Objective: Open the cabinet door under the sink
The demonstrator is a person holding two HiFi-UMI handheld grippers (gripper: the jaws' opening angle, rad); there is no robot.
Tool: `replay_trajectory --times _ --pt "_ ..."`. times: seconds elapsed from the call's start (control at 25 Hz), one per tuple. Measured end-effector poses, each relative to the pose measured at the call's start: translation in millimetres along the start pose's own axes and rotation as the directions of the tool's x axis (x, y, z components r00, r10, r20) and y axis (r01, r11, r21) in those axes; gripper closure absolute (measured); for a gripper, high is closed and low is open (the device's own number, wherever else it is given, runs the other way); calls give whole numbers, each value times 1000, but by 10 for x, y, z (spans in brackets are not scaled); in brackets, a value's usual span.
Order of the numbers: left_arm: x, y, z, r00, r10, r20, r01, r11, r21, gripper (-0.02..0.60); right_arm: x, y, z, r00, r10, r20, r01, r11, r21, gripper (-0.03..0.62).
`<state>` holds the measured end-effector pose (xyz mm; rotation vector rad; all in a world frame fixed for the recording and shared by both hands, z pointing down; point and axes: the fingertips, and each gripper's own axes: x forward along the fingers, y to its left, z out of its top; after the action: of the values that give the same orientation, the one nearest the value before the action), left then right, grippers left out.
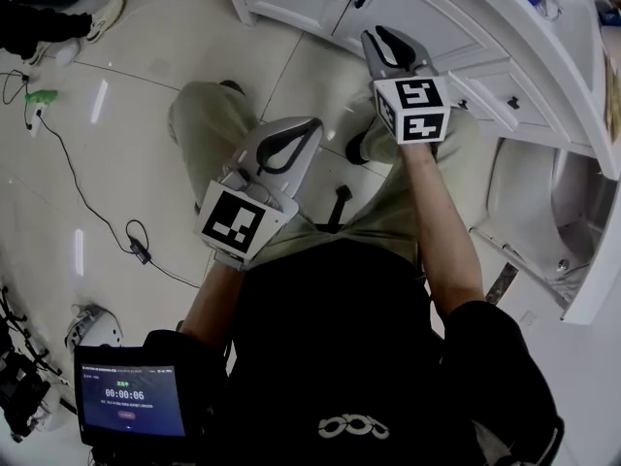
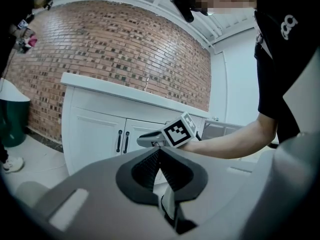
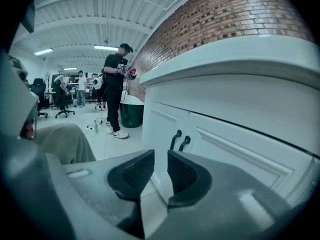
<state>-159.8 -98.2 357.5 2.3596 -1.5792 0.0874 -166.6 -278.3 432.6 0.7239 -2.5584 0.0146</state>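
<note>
Blk tee [image 1: 330,328], khaki trousers [image 1: 206,124]; grey left gripper [image 1: 312,124], right gripper [image 1: 376,33], marker cubes [image 1: 233,223].

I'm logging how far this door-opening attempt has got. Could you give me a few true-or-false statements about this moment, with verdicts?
1. Both cabinet doors are shut. True.
2. The right claw grips a door handle. False: the right claw has its jaws slightly apart with nothing between them, and it is short of the two black handles.
3. The left claw is closed and holds nothing. True.
4. The wall above the counter is white tile. False: the wall is red-brown brick.
5. A green bin stands on the floor beyond the cabinet's end. True.
</note>
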Motion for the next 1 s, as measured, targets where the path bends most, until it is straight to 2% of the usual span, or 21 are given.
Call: replay_trajectory --times 0.16,0.4,0.48,0.56,0.76,1.0 --pt "-2 19 3 1000 1 4 -1 1000 6 568 314 -200 -5 998 -62 -17 62 998 -5 522" --pt "2 5 34 1000 8 14 -9 1000 11 568 750 -517 -144 990 -118 -76 125 989 82 517" --pt "10 3 23 1000 7 14 -7 1000 12 568 848 -590 -188 985 -143 -99 149 987 60 517" --pt "6 -2 10 1000 8 14 -8 1000 6 568 912 -588 -188 981 -159 -109 163 986 27 517" --pt "-3 6 -20 1000 12 4 -12 1000 2 568 1000 -527 -120 975 -197 -106 201 979 22 517" --pt "-10 4 -20 1000 11 8 -12 1000 8 568 1075 -555 -90 966 -234 -113 243 967 71 540"
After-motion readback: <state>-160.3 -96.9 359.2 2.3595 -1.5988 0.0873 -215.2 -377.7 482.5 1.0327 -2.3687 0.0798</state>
